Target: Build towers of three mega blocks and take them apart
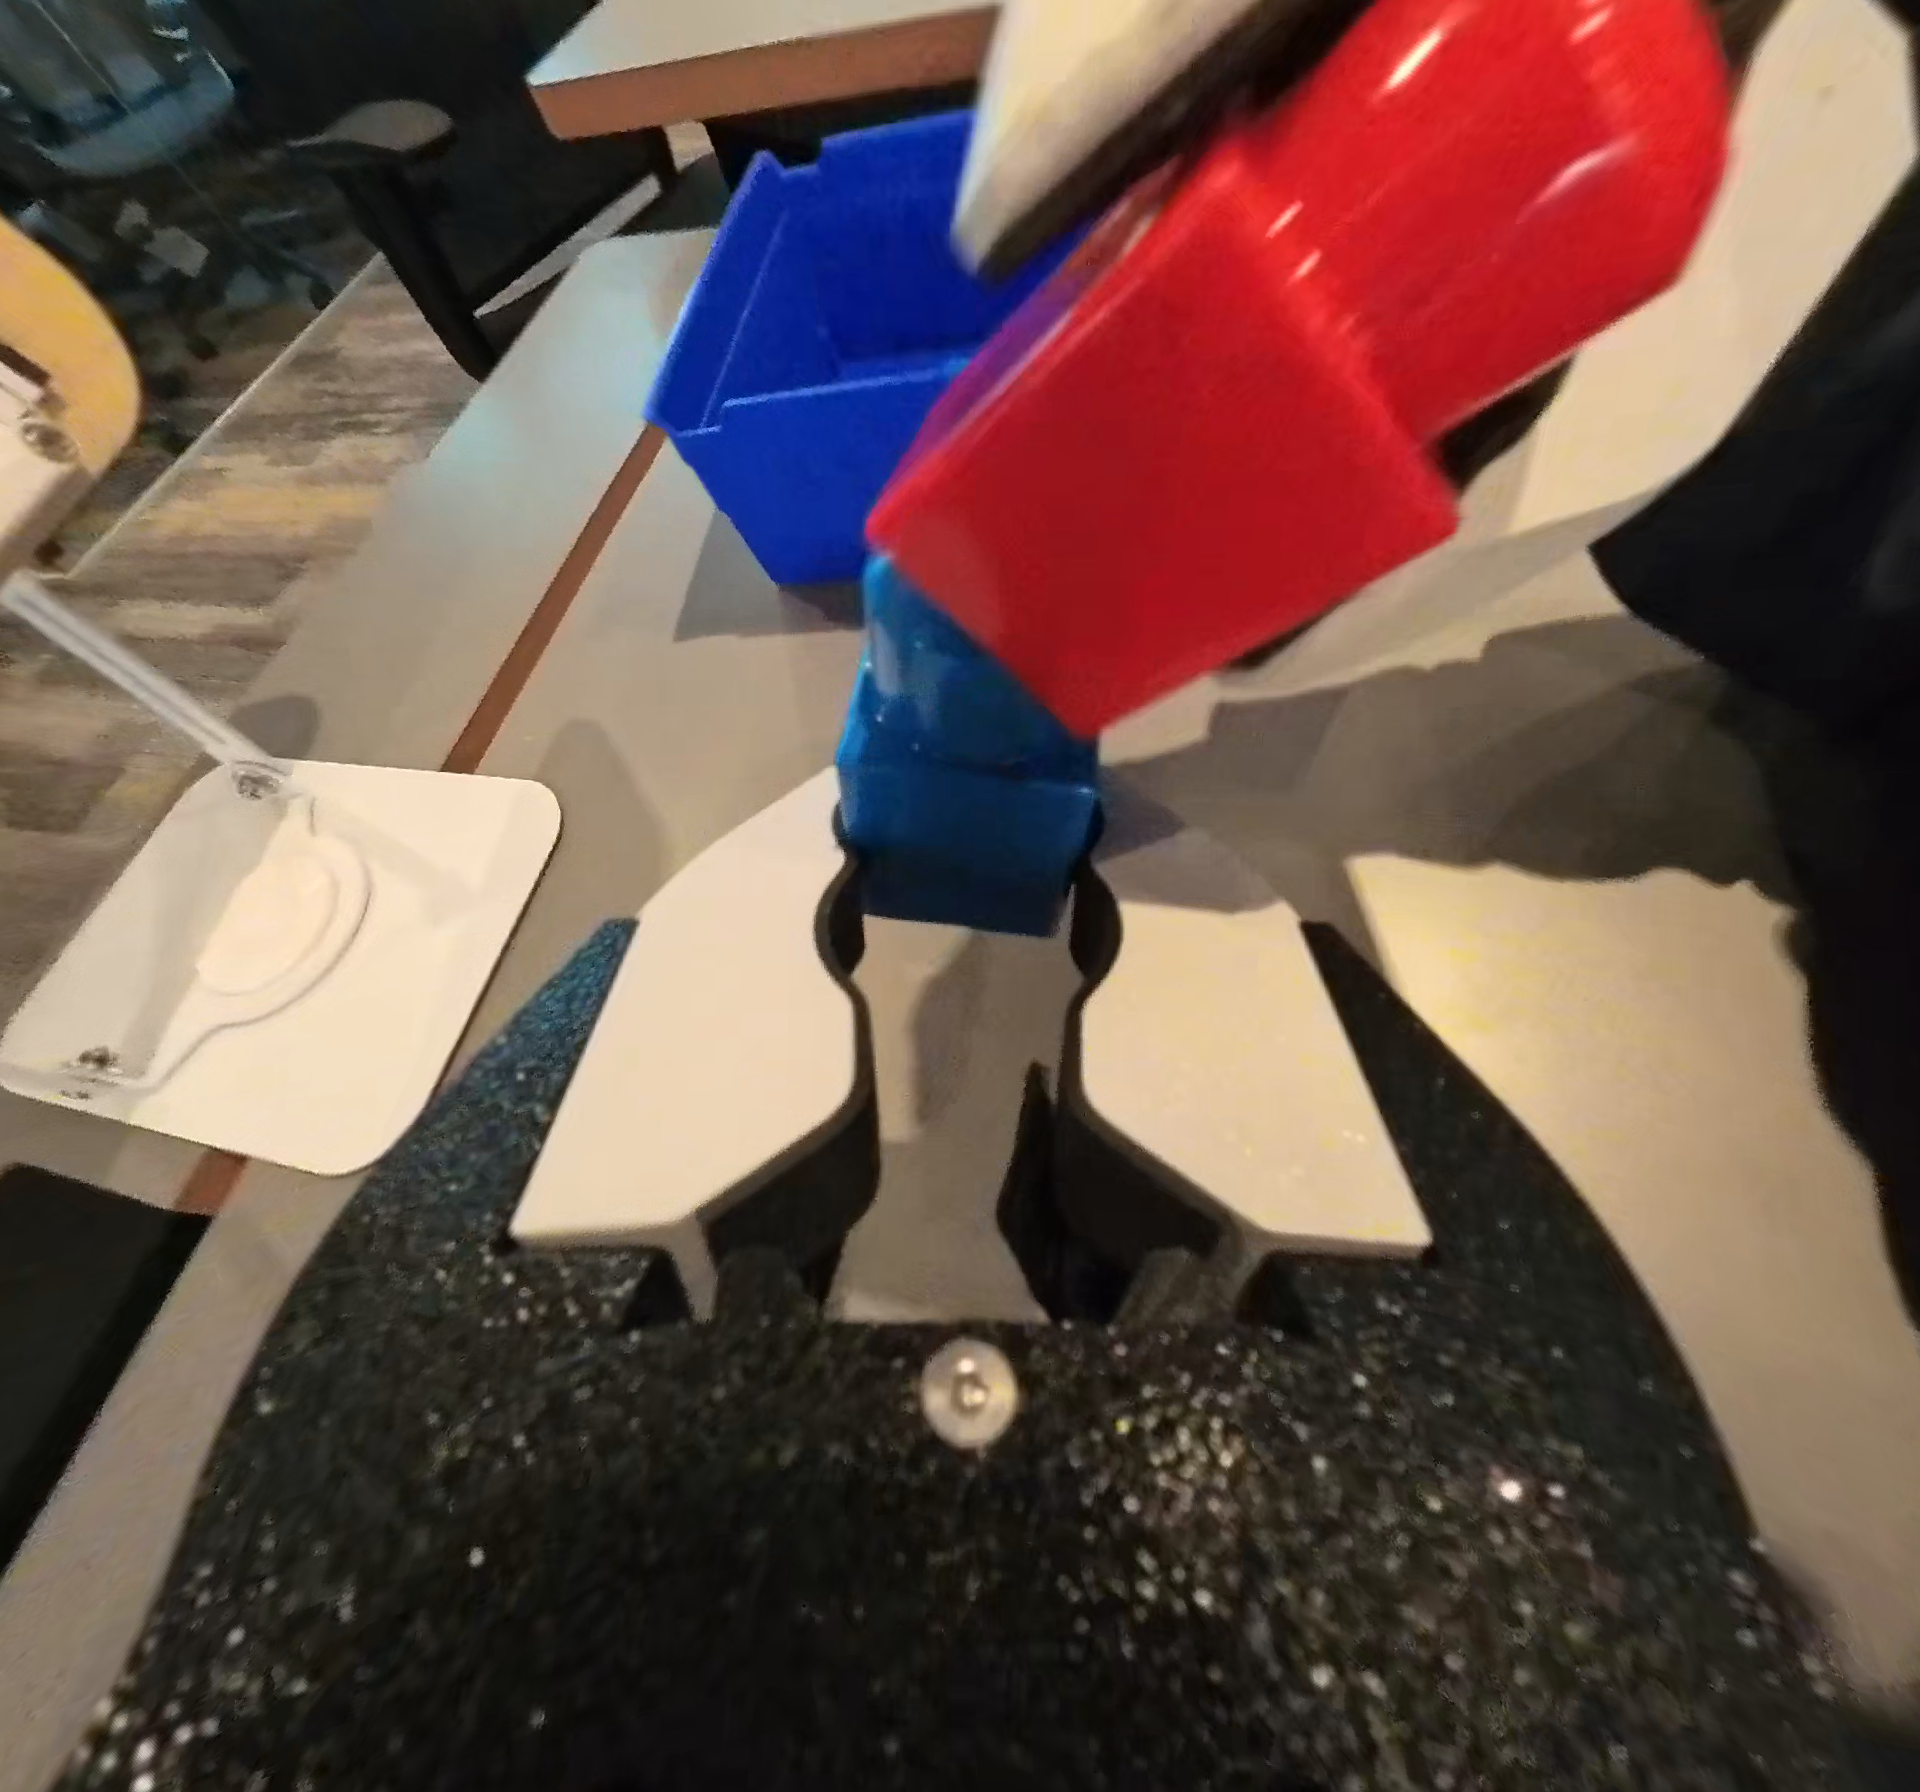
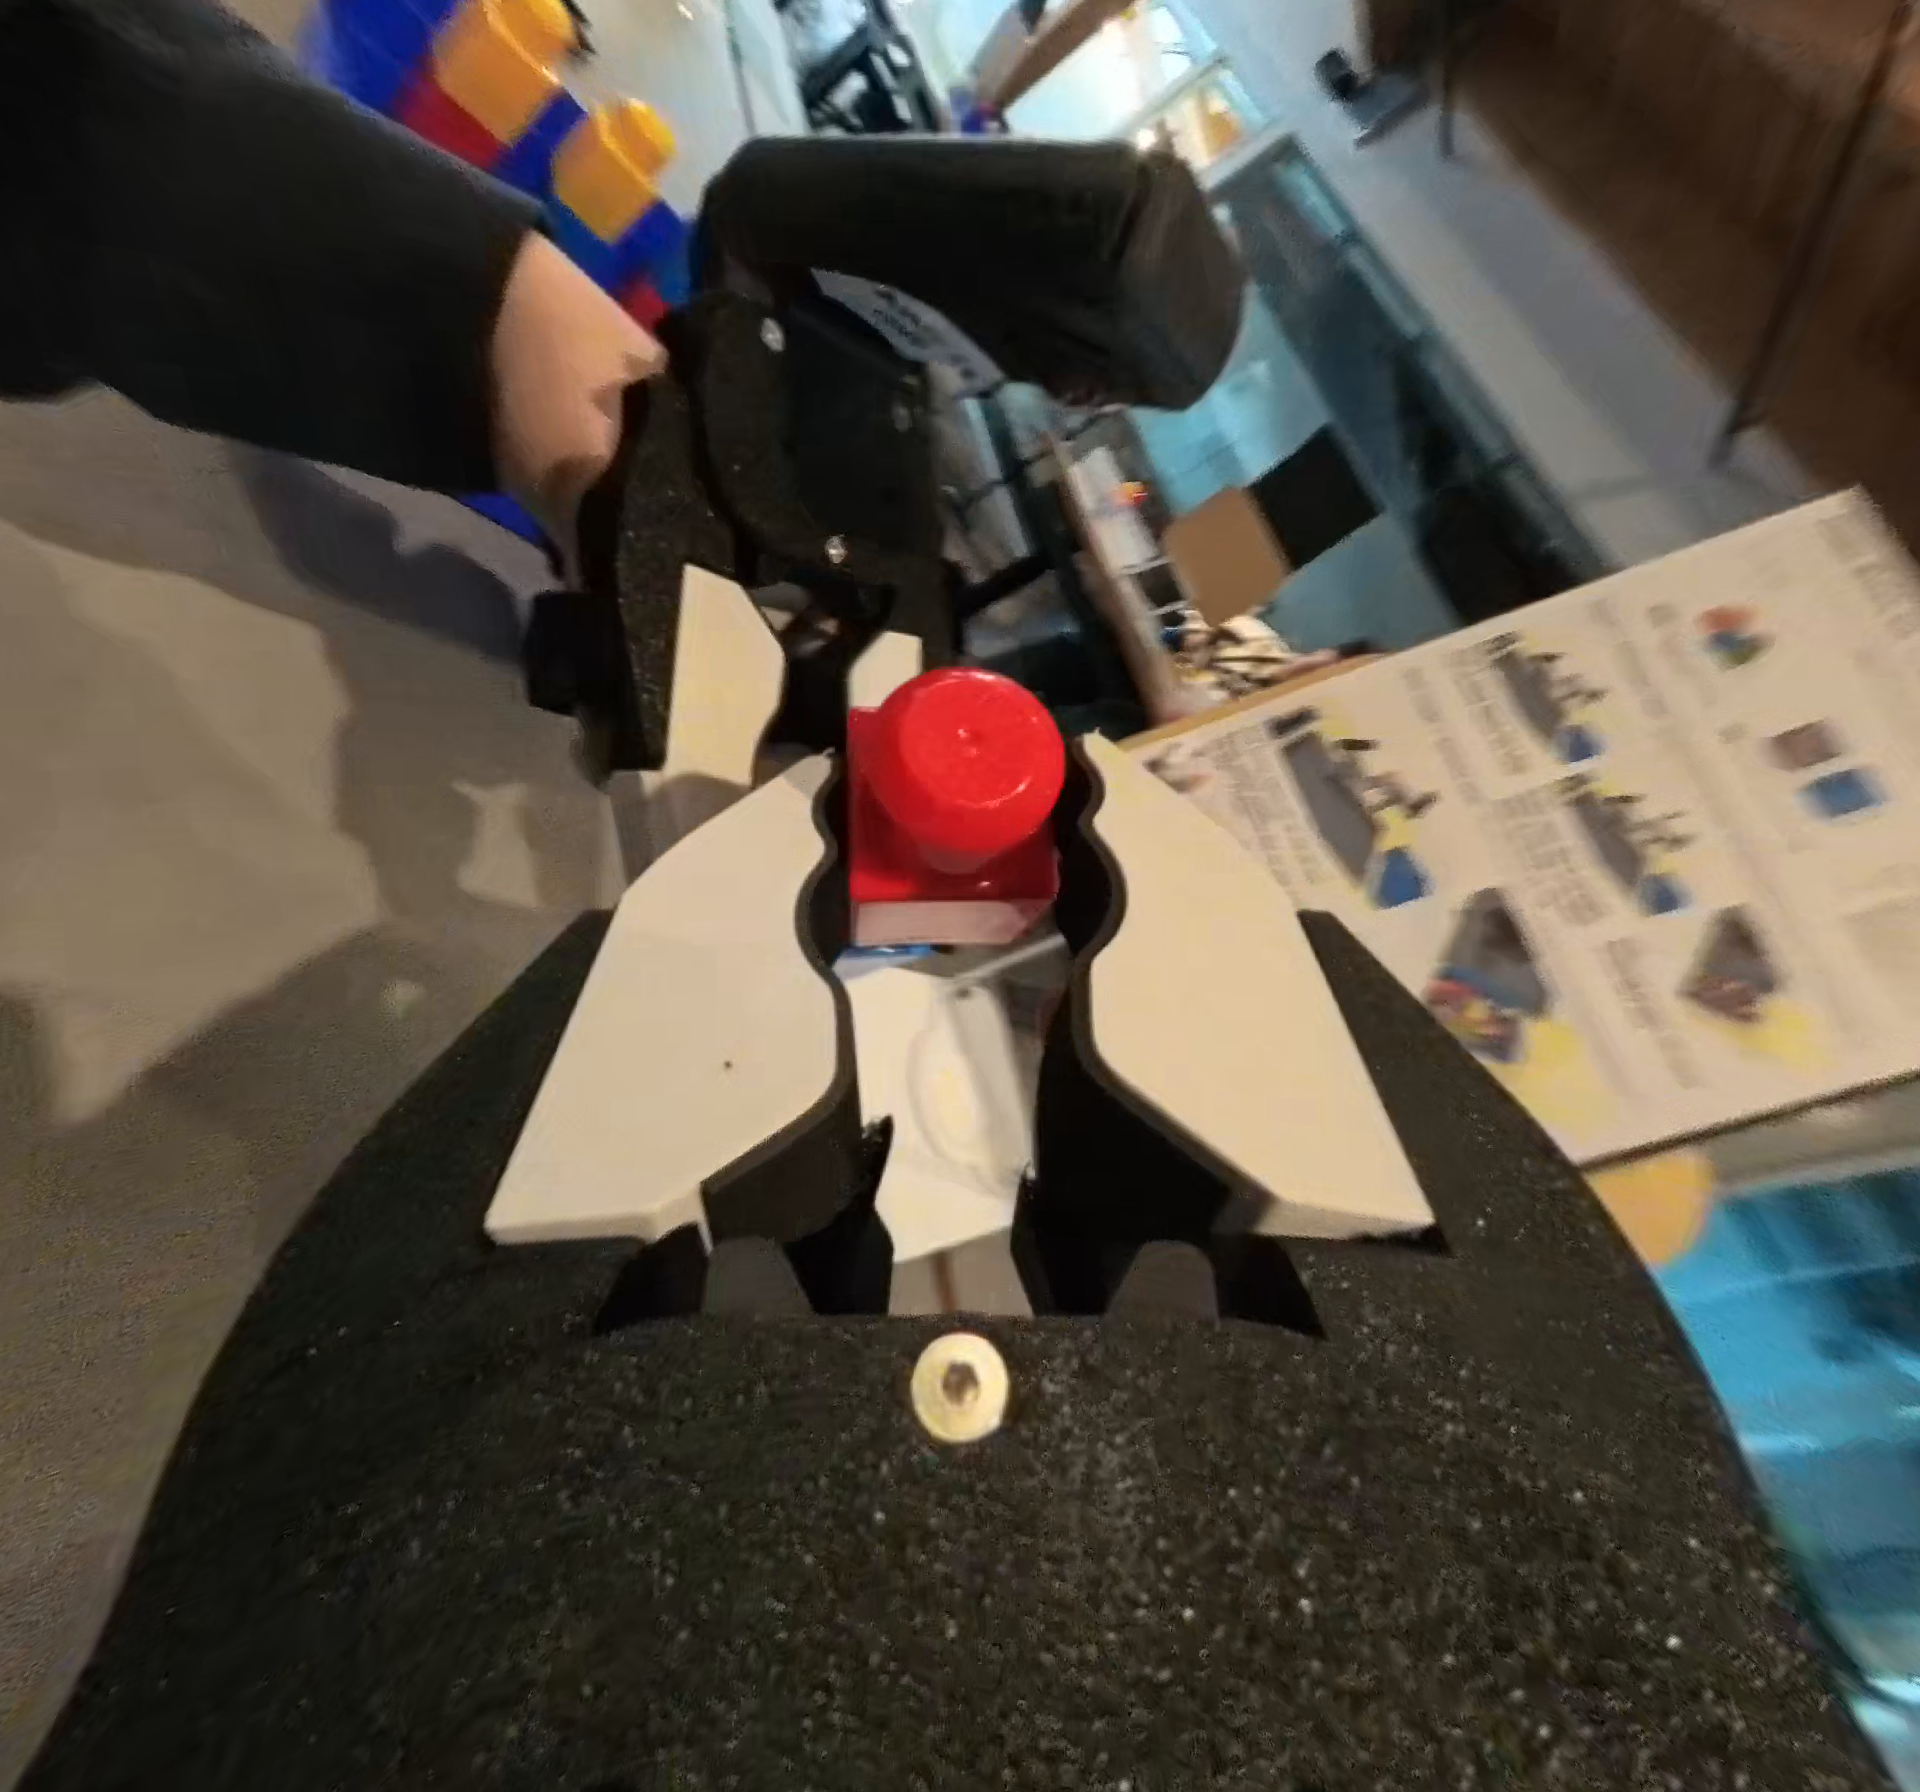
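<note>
My left gripper [image 1: 964,875] is shut on a blue mega block [image 1: 961,807] held above the table. A red mega block [image 1: 1247,392] sits tilted over the blue block's stud, touching it; whether the two are still joined I cannot tell. My right gripper [image 2: 954,833] is shut on that red block [image 2: 951,807], whose round stud faces the camera. In the left wrist view the right gripper's white finger [image 1: 1122,38] presses the red block's top side. In the right wrist view the left gripper's black body [image 2: 831,454] and a hand in a dark sleeve [image 2: 561,392] show behind the red block.
A blue bin [image 1: 831,340] stands on the grey table [image 1: 582,516] behind the blocks. A white plate-like stand [image 1: 281,963] lies at the table's left edge. Several stacked blue, orange and red blocks [image 2: 520,101] stand far left. A printed sheet [image 2: 1558,807] lies to the right. The left gripper's tips are roughly 8 cm from the right gripper's.
</note>
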